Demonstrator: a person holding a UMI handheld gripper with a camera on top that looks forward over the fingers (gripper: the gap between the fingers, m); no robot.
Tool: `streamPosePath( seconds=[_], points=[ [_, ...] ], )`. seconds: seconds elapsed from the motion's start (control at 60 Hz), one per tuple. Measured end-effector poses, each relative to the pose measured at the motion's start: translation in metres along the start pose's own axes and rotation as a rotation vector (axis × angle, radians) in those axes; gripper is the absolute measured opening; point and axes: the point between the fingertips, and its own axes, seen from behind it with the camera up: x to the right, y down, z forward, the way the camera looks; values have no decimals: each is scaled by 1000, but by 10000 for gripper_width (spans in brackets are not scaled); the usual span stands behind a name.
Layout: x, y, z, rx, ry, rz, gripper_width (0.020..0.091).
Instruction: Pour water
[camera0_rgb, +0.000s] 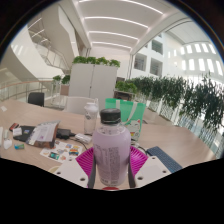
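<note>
Bottle (111, 148), clear-walled with a black cap, stands upright clamped between the tool's (111, 168) pink pads above a cluttered bench (40, 140), green chairs (132, 108) and potted plants (185, 98) beyond it.

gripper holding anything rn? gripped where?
Yes: the gripper is shut on the clear bottle, its pink pads pressing the lower body from both sides. The cap and neck stand free above the fingers.
</note>
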Motion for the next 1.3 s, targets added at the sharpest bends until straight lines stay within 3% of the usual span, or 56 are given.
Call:
streamPosePath(
  seconds=[0.083, 0.167, 0.383, 0.4, 0.6, 0.717, 0.8, 0.85, 0.883, 1.3],
  points=[
    [6, 39, 10, -31, -75, 162, 479],
    [10, 68, 19, 11, -126, 191, 476],
    [-2, 133, 24, -61, -190, 162, 499],
    [-1, 127, 24, -31, -185, 170, 497],
    [-2, 134, 21, -30, -184, 183, 499],
    [-1, 136, 20, -63, -175, 183, 557],
    [-2, 154, 7, -198, -167, 204, 671],
    [-4, 157, -5, -233, -167, 225, 809],
    [-2, 155, -16, -246, -158, 234, 852],
    [-39, 85, -232, -247, -17, 180, 832]
  ],
)
